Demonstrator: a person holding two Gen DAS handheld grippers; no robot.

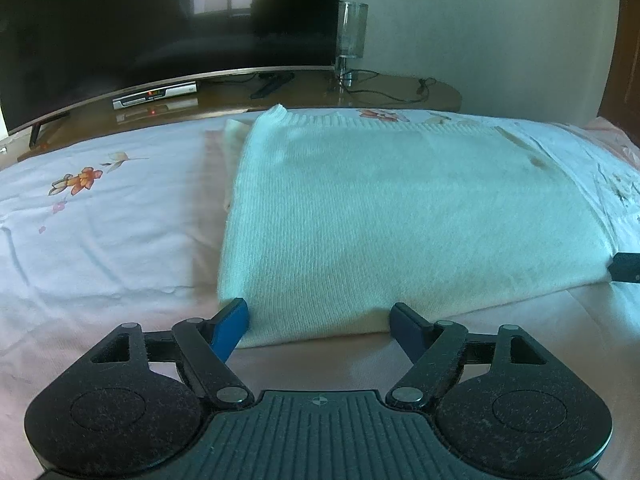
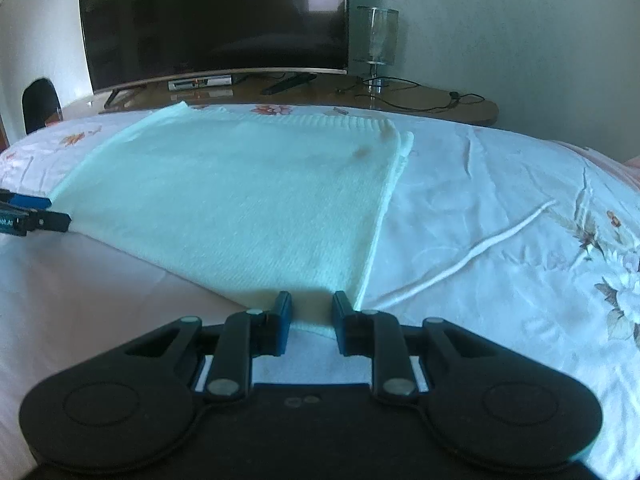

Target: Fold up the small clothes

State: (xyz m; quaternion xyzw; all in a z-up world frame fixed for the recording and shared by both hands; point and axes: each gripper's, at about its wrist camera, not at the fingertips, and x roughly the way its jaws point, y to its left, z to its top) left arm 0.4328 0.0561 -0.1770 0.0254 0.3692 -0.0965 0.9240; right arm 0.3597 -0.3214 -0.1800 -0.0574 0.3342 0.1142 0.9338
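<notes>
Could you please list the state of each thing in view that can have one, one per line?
Knit sweater: folded flat on the bed, near edge at both claws.
Left claw: open, straddling the sweater's near left corner.
Right claw: open narrowly, the sweater's near right corner between its fingers.
Television: screen dark.
Set-top box: red display lit.
Lamp: unlit.
Bedsheet: wrinkled.

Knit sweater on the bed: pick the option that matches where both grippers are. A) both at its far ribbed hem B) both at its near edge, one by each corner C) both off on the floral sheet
B: the left gripper straddles the near-left corner of the pale knit sweater, and the right gripper brackets the near-right corner.
</notes>
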